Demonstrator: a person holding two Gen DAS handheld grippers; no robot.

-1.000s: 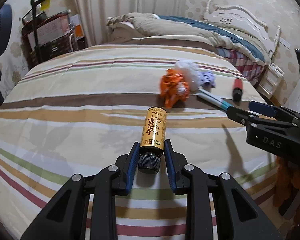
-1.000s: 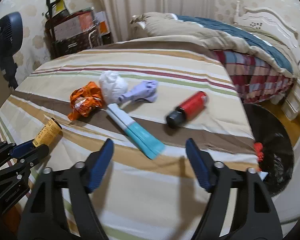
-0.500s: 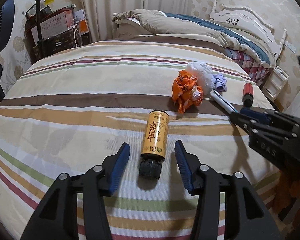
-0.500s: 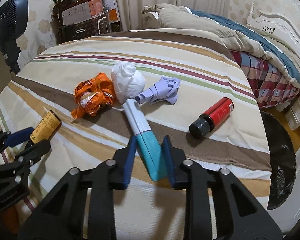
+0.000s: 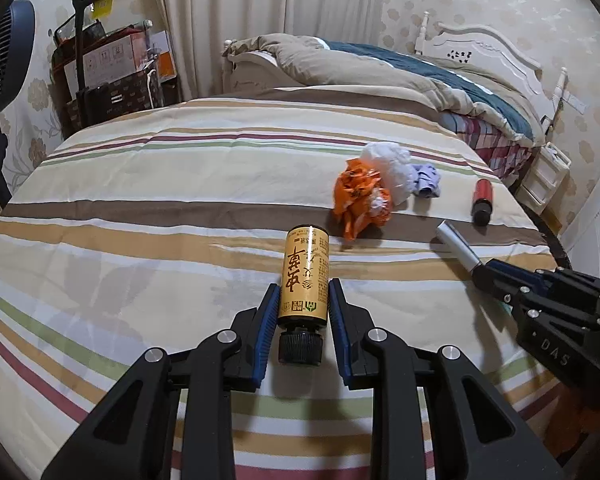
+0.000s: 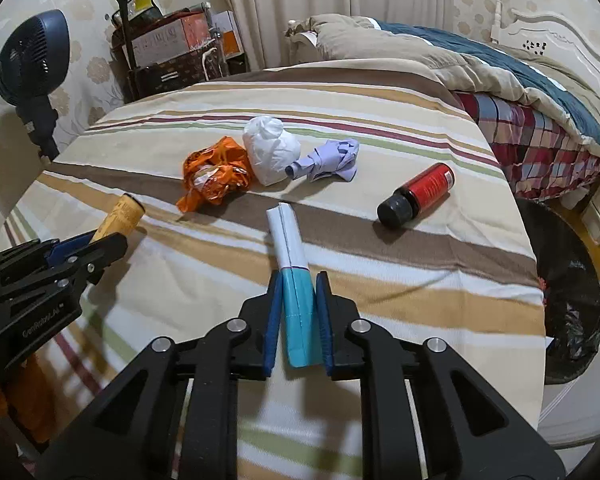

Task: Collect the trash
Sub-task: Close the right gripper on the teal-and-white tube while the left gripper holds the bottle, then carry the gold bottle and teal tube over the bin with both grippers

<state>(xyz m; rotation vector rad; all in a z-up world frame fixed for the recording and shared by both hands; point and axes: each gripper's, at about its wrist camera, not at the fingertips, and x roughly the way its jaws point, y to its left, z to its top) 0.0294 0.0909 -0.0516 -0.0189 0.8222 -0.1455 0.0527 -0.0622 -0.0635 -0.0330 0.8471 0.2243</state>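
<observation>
A yellow bottle (image 5: pixel 305 274) with a black cap lies on the striped bedspread (image 5: pixel 140 200). My left gripper (image 5: pixel 303 300) is shut on it, the pads against its lower body. It also shows in the right wrist view (image 6: pixel 121 216). My right gripper (image 6: pixel 296 294) is shut on the teal end of a white-and-teal tube (image 6: pixel 294 264). Farther on lie an orange wrapper (image 6: pixel 216 178), a white wad (image 6: pixel 270 150), a crumpled lilac glove (image 6: pixel 332 160) and a red bottle (image 6: pixel 418 194) with a black cap.
A black-lined trash bin (image 6: pixel 572 300) stands on the floor off the bed's right edge. A second bed with a quilt (image 6: pixel 480 60) is behind. A fan (image 6: pixel 32 68) and a trolley with boxes (image 6: pixel 172 52) stand at the back left.
My left gripper opened half a second ago and has closed again on the yellow bottle. My right gripper moved in over the tube and closed on its teal end.
</observation>
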